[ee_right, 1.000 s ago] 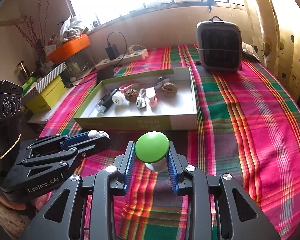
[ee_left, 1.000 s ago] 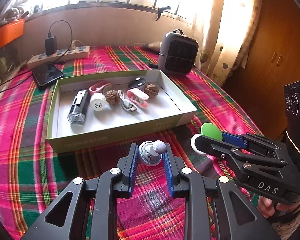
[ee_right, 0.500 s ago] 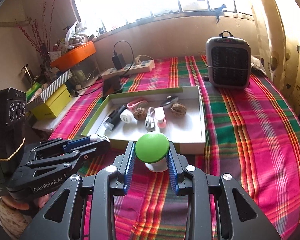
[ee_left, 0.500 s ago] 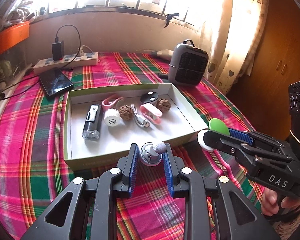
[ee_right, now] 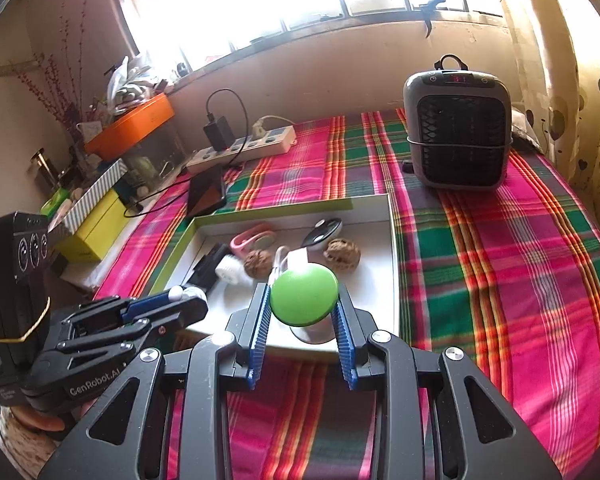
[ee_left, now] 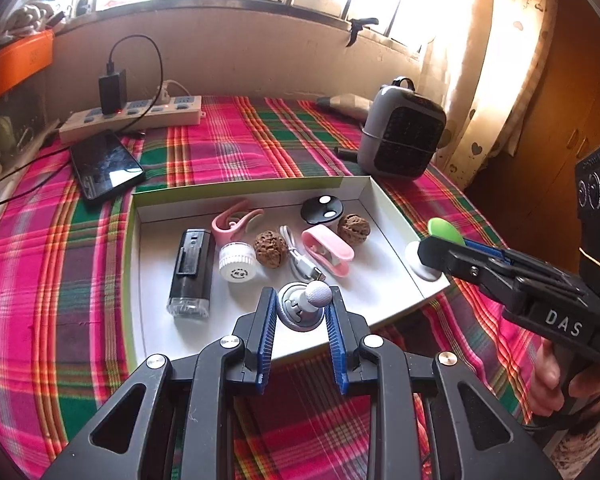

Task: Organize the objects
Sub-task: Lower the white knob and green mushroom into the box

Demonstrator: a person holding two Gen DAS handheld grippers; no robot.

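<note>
Tray (ee_left: 384, 200) count: 2 walnuts (ee_left: 271, 249), 2 pink clips (ee_left: 327, 251), 1 black torch (ee_left: 191, 272), 1 white cap (ee_left: 238, 263), 1 black oval fob (ee_left: 321, 211), 1 USB cable (ee_left: 300, 258). All in far half; near half and right side of tray floor bare.

L gripper (ee_left: 300, 312): jaws clamped on grey knob w/ ball tip (ee_left: 306, 306), held over near-mid tray.

R gripper (ee_right: 303, 312): jaws clamped on green-top button (ee_right: 304, 294), over tray's near-right corner, by the rim.

Grippers side by side, apart.

Around, on plaid cloth (ee_right: 500, 280): heater (ee_right: 458, 132) past tray's far-right corner, phone (ee_left: 106, 166) + power strip (ee_left: 132, 118) far left. Boxes (ee_right: 96, 224) off left edge. Cloth right of tray bare.
</note>
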